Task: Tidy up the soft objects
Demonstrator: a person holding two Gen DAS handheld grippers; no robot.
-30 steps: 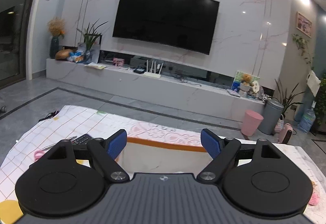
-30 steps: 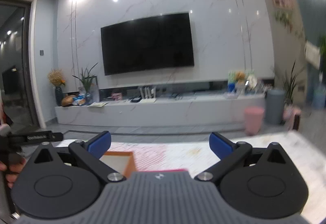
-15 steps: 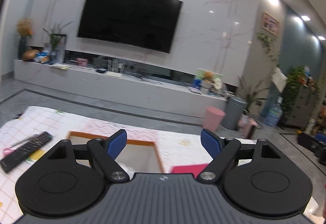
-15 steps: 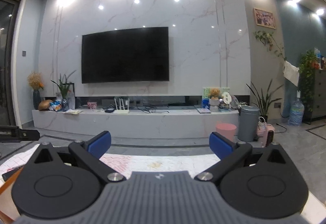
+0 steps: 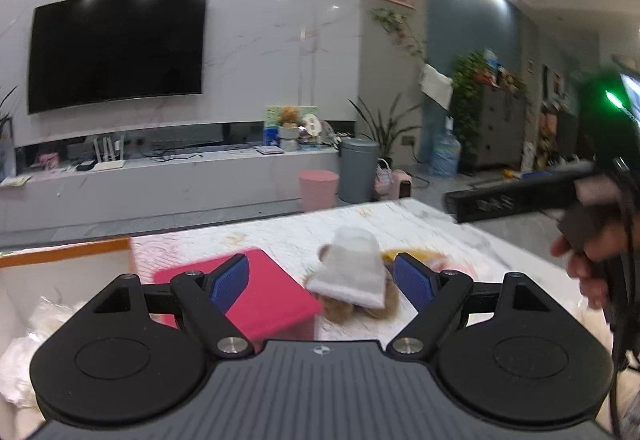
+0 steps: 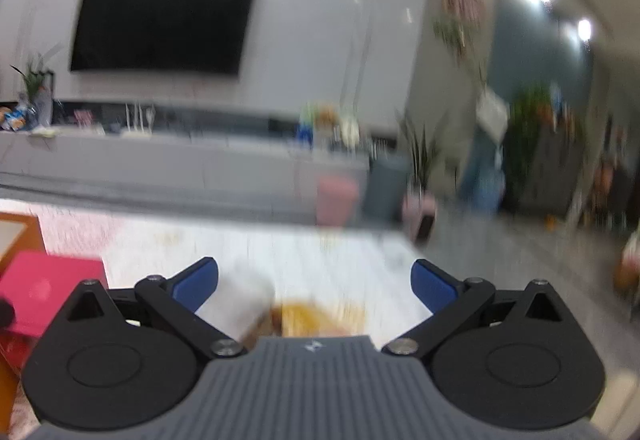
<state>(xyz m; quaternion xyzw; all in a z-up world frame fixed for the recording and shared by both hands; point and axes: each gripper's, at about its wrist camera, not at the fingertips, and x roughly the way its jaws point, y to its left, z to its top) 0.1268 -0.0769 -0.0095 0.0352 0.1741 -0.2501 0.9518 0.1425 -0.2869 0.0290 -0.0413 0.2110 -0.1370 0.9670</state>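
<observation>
A brown plush toy with a white cloth piece [image 5: 352,274] lies on the table, just ahead of my open left gripper [image 5: 322,282] and between its blue fingers. A pink box [image 5: 256,288] sits to its left, partly behind the left finger. An orange-rimmed box [image 5: 68,252] at far left holds white soft stuff [image 5: 24,348]. My right gripper [image 6: 314,282] is open above a blurred yellow-brown soft thing [image 6: 308,314]; the pink box [image 6: 44,288] lies to its left. In the left wrist view the right gripper's body [image 5: 516,196] shows at right, held by a hand.
The table wears a pale patterned cloth [image 5: 420,224]. Beyond its far edge stand a pink bin [image 5: 318,190], a grey bin [image 5: 358,168], a TV bench and potted plants. The right wrist view is motion-blurred.
Both views have swung to the right and tilted down. The pink box and the plush toy have come into view ahead of the left gripper. Both grippers stay open.
</observation>
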